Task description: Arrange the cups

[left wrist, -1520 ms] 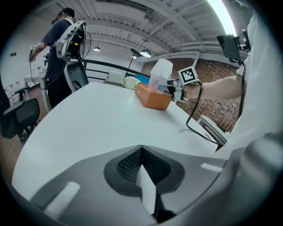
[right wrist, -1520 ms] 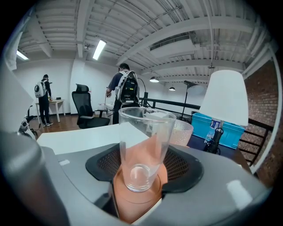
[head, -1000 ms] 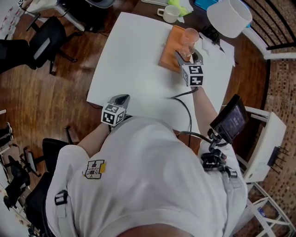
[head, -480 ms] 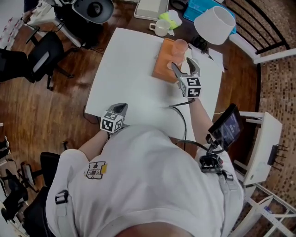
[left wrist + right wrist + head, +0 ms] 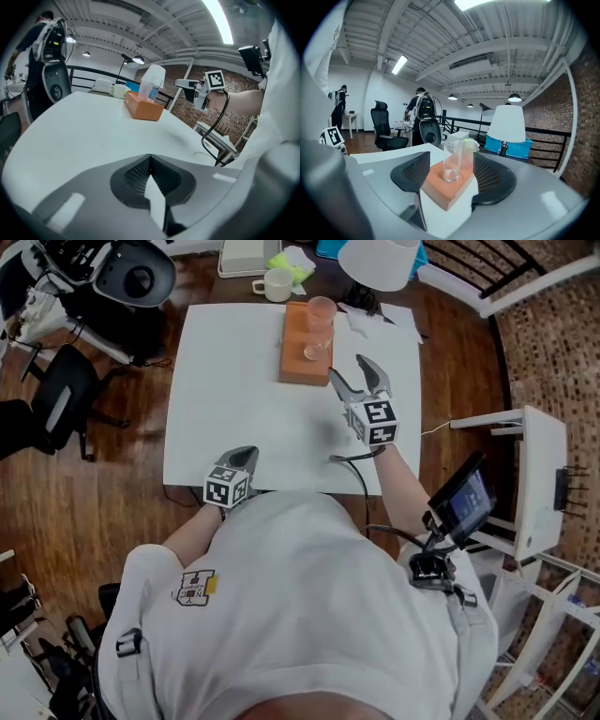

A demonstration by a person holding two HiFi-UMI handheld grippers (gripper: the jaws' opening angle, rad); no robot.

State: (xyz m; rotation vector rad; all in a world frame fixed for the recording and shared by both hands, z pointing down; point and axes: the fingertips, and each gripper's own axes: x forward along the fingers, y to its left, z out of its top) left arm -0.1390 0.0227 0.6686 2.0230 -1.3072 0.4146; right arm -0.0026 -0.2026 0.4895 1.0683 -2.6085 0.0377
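- My right tool [image 5: 349, 369] is spread, closing a bit, empty; left tool [image 5: 242, 457] pressed shut.
- The cups [image 5: 322, 313] stand on the orange block [image 5: 292, 357], far on my worktop [image 5: 225, 362].
- I'd go slow and pinch just the clear cup [image 5: 451, 164]; I think it's nearer.

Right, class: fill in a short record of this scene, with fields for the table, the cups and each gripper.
surface: white table
stand: orange block, on the table's far side
cups: clear glass and pink cup, both upright on the block
right gripper: short of the block, jaws apart and closing, nothing between them
left gripper: at the table's near edge, jaws shut, empty
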